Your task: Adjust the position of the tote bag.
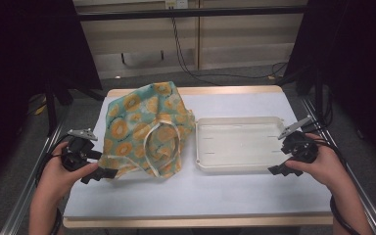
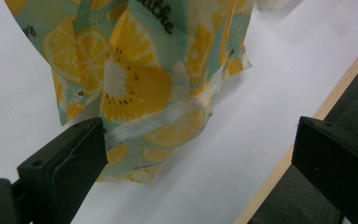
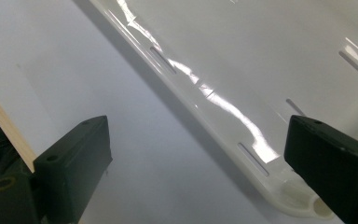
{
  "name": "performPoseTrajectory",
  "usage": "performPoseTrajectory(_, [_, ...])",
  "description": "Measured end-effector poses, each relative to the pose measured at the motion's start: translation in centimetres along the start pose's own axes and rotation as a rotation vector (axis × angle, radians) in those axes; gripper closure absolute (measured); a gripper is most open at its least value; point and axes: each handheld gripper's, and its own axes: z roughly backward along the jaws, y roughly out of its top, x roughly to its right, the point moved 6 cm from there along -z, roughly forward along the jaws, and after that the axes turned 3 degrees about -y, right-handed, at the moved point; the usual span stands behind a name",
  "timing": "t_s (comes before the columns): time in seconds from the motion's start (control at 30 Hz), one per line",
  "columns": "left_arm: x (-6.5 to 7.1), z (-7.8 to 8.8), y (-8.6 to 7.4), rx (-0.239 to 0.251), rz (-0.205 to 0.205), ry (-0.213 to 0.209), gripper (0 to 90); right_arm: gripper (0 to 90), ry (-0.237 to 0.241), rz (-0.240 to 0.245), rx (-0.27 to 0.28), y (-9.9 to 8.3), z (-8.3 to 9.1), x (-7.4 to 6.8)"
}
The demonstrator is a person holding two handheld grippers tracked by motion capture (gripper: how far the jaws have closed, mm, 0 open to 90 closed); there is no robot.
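High view looks down – gripper views skim the table (image 1: 186,196) closely.

the near strip of the table (image 1: 191,196), along the lower part of the frame, lies bare from left to right, so a gripper could pass there. the crumpled fabric bag (image 1: 147,129) takes the left centre, with its lower left corner just beside the left gripper (image 1: 98,172). the white tray (image 1: 240,144) takes the right centre, just beside the bag, with a narrow gap between them. the right gripper (image 1: 280,169) stands wide open at the tray's lower right corner.
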Motion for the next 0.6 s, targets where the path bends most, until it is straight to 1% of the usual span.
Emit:
performPoseTrajectory(0.07, [-0.1, -0.1, 0.1, -0.01, -0.002, -0.01, 2.7, 6.9, -0.001, 0.001, -0.001, -0.1, -0.2, 0.1])
performPoseTrajectory(0.1, [-0.1, -0.1, 0.3, -0.007, 0.008, -0.016, 2.7, 6.9, -0.001, 0.0, -0.003, -0.2, -0.2, 0.1])
performPoseTrajectory(0.17, [-0.3, 0.1, 0.4, -0.016, 0.007, -0.006, 2.7, 6.9, 0.001, 0.001, -0.007, -0.2, -0.2, 0.2])
performPoseTrajectory(0.2, [-0.3, 0.2, 0.6, -0.004, 0.022, -0.007, 2.7, 6.9, 0.002, -0.005, -0.004, -0.3, -0.1, 0.1])
performPoseTrajectory(0.23, [-0.3, 0.3, 0.7, -0.004, 0.022, -0.013, 2.7, 6.9, 0.0, -0.003, -0.001, -0.2, 0.0, 0.2])
performPoseTrajectory(0.27, [-0.4, 0.5, 0.8, -0.008, 0.014, -0.008, 2.7, 6.9, 0.002, 0.002, 0.007, -0.2, 0.1, 0.2])
performPoseTrajectory(0.33, [-0.3, 0.7, 1.2, -0.004, 0.026, -0.011, 2.7, 6.8, -0.002, 0.001, 0.015, -0.2, 0.3, 0.2])
performPoseTrajectory(0.37, [-0.4, 0.8, 1.3, -0.009, 0.014, -0.009, 2.6, 6.8, 0.0, -0.007, 0.017, -0.2, 0.3, 0.1])
performPoseTrajectory(0.4, [-0.3, 1.0, 1.6, 0.0, 0.026, -0.01, 2.6, 6.8, 0.0, -0.007, 0.016, -0.2, 0.4, 0.2])
performPoseTrajectory(0.43, [-0.3, 1.2, 1.8, -0.01, 0.014, -0.012, 2.6, 6.8, 0.001, -0.009, 0.019, -0.2, 0.3, 0.2])
performPoseTrajectory(0.47, [-0.3, 1.2, 1.8, -0.01, 0.014, -0.012, 2.6, 6.8, 0.001, -0.009, 0.019, -0.2, 0.3, 0.2])
performPoseTrajectory(0.53, [-0.3, 1.5, 2.5, -0.008, 0.013, -0.022, 2.6, 6.7, 0.0, -0.003, 0.017, -0.2, 0.4, 0.3])
performPoseTrajectory(0.57, [-0.2, 1.7, 2.9, 0.003, 0.035, -0.02, 2.4, 6.7, 0.001, -0.01, 0.016, -0.2, 0.4, 0.2])
performPoseTrajectory(0.6, [-0.2, 1.7, 2.9, 0.003, 0.035, -0.02, 2.2, 6.7, 0.0, -0.001, 0.012, -0.3, 0.4, 0.2])
